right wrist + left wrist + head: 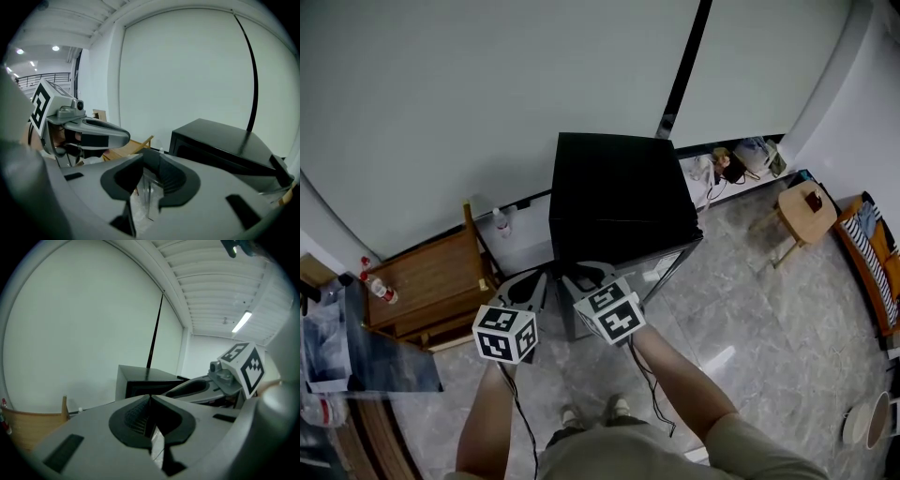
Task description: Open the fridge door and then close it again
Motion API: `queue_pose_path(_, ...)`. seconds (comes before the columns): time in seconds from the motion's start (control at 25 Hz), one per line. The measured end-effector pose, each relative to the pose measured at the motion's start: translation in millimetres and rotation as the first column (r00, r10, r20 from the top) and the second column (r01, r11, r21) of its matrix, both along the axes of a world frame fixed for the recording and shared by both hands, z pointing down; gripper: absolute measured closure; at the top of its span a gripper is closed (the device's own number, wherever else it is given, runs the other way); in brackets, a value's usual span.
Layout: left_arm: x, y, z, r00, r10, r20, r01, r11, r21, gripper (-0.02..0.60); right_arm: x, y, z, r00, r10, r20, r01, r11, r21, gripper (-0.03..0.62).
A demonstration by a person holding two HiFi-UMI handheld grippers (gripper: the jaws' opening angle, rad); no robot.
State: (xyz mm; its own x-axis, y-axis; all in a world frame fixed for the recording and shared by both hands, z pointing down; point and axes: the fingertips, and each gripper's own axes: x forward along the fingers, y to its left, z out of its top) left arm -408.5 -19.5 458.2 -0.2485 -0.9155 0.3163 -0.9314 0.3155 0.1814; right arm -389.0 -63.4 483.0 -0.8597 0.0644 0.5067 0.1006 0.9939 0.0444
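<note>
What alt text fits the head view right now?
Seen from above, a person holds the left gripper and right gripper side by side, close in front of a black fridge against a pale wall. A wooden chair stands at picture left, a stool at right.

From above we look steeply down on the black boxy fridge (619,202). Both gripper views face it from nearby, sharing it.

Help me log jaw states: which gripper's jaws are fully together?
The left gripper: its jaws meet at the tips, while the right gripper shows a narrow, empty gap.
</note>
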Motion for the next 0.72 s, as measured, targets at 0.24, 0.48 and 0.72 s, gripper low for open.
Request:
queue_pose_path(0.24,-16,-11,2,1.000,-0.007,-0.005,0.008,1.000,0.008,0.572,-18,-11,3,1.000,0.013,-0.018,-0.013,1.000,0.011,0.511)
queue_pose_path(0.48,-30,-23,7,0.999,-0.021,-0.043,0.022,1.000,0.019,0.572,-33,-23,1,0.999,0.022,-0.026,-0.022,1.000,0.013,0.520)
queue_pose_path(0.72,-44,-30,10,0.996,-0.046,-0.076,0.048,0.998,0.035,0.572,-46,-33,1,0.999,0.029,-0.042,-0.029,0.999,0.021,0.523)
